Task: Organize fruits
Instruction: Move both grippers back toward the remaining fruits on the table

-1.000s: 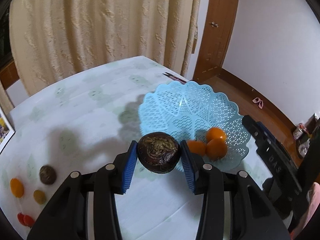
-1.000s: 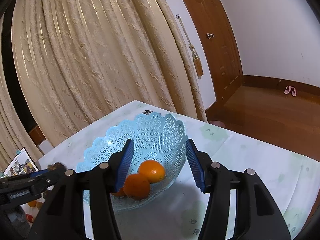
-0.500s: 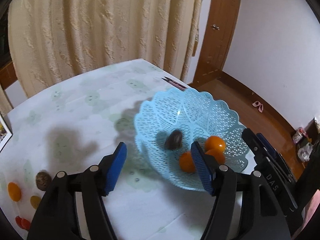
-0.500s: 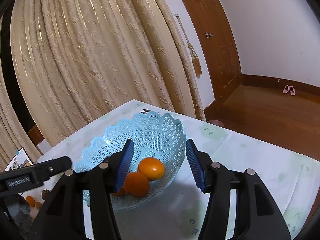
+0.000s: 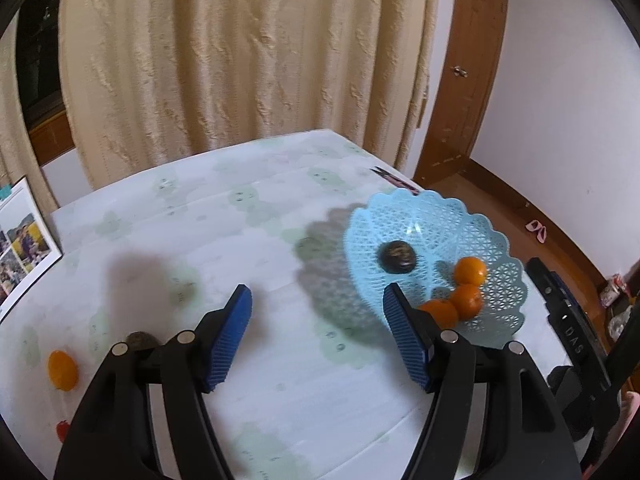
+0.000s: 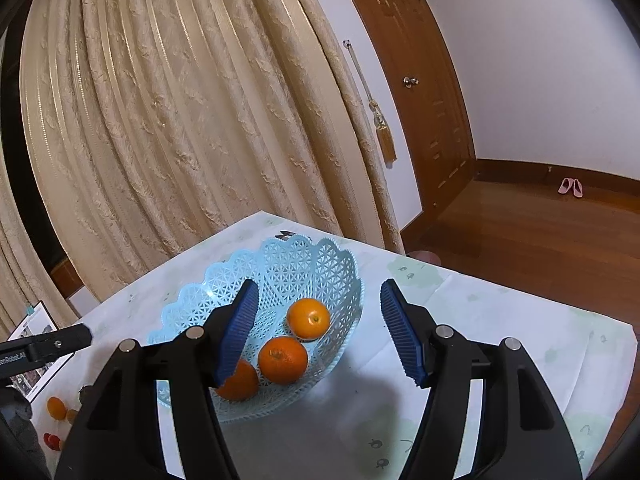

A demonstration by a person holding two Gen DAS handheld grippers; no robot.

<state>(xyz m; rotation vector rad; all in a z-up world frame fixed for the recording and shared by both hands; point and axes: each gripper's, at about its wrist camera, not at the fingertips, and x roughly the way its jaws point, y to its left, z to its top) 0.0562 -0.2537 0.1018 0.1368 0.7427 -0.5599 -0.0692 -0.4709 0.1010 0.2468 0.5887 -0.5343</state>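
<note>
Your left gripper (image 5: pixel 316 312) hangs over the table (image 5: pixel 240 240) with its 2 blue pads (image 5: pixel 230 340) spread wide and nothing between them. Your right gripper (image 6: pixel 316 320) is spread the same way, empty, framing the basket (image 6: pixel 320 256) from above.

Count what sits in the light blue lattice basket (image 5: pixel 492 240), right of centre in the left wrist view: 3 oranges and 1 dark round fruit (image 5: pixel 397 255). The dark fruit lies on the basket's left inner slope, apart from the oranges; it is roundish, so no long axis can be told. The upper orange (image 5: pixel 471 271) touches the middle orange (image 5: pixel 466 300), and the lowest orange (image 5: pixel 442 313) is partly hidden behind your right pad. In the right wrist view, 2 oranges show stem ends facing up toward the camera: the far orange (image 6: pixel 309 318) and the near orange (image 6: pixel 283 359).

Outside the basket, at lower left of the left wrist view, you have 1 small orange fruit (image 5: pixel 62 370) lying with its long axis running roughly up the frame, 1 second dark fruit (image 5: pixel 140 339) peeking behind the gripper body, and 1 red item (image 5: pixel 62 430) at the edge, too cropped to identify. 1 photo sheet (image 5: pixel 20 248) lies at the left edge.
</note>
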